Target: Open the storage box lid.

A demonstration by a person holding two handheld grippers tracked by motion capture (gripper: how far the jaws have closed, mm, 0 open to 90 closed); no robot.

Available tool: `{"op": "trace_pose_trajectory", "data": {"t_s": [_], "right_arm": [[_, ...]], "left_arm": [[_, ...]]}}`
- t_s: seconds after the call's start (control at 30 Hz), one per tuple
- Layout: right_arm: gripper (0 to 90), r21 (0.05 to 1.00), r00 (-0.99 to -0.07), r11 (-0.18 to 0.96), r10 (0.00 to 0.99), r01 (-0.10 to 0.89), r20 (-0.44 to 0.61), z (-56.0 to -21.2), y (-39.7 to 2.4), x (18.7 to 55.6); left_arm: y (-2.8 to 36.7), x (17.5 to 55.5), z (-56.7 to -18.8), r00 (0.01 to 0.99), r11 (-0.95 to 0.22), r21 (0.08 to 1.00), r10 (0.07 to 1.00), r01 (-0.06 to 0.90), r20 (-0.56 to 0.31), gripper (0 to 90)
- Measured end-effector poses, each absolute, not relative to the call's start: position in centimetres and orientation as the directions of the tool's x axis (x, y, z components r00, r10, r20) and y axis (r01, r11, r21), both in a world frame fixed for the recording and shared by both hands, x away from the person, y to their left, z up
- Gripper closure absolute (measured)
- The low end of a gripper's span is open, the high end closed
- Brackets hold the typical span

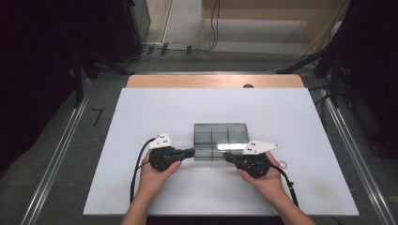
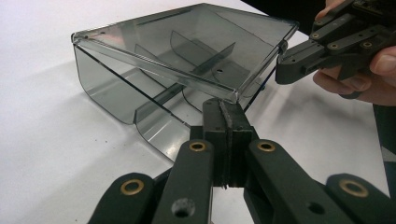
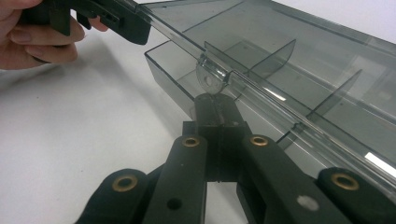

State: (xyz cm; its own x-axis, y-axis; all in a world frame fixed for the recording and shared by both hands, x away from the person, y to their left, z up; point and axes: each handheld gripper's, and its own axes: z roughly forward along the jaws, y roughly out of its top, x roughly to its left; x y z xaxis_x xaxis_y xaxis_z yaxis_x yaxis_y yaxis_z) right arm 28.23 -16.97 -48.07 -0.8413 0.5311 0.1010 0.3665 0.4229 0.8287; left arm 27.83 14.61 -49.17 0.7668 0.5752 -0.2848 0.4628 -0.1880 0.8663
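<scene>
A smoky see-through plastic box (image 1: 220,139) with inner dividers (image 2: 205,60) sits mid-table. Its hinged lid (image 2: 187,42) is tilted up a little off the base. My left gripper (image 1: 190,152) is shut, its tips (image 2: 227,112) pressed together just under the lid's front edge, with nothing between them. My right gripper (image 1: 227,157) is shut too, its tips (image 3: 212,105) right below the lid's small latch tab (image 3: 208,80). In each gripper view the other gripper touches the lid's edge: the right gripper (image 2: 303,58) and the left gripper (image 3: 126,25).
The box rests on a white tabletop (image 1: 141,117) with a wooden strip (image 1: 187,81) at the far edge. A small pink loop (image 1: 283,164) lies by the right hand. Dark stands and cables surround the table on the floor.
</scene>
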Motion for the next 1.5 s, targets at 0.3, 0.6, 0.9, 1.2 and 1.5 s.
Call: {"op": "trace_pose_trajectory", "data": {"t_s": [0.3,0.6,0.9,1.2,1.5], "right_arm": [[88.5,0.844,-0.836,0.393,0.538,0.366,0.112,-47.8,-18.1,28.6],[88.4,0.848,-0.823,0.383,0.558,0.367,0.105,-47.6,-19.1,28.9],[88.4,0.850,-0.793,0.354,0.598,0.391,0.116,-47.4,-20.9,29.8],[88.4,0.856,-0.771,0.327,0.624,0.400,0.122,-47.1,-22.3,30.3],[88.4,0.866,-0.761,0.308,0.638,0.394,0.120,-46.5,-22.9,30.4]], "left_arm": [[14.6,27.8,-48.8,0.772,-0.184,0.877,0.576,0.444,-0.270,89.6],[14.4,27.7,-48.2,0.772,-0.161,0.896,0.584,0.415,-0.253,89.7],[14.1,27.7,-47.7,0.774,-0.132,0.907,0.579,0.400,-0.257,89.7],[13.6,27.8,-47.4,0.774,-0.122,0.914,0.582,0.386,-0.250,89.7],[13.4,27.8,-46.9,0.766,-0.097,0.927,0.598,0.363,-0.237,89.7]]}}
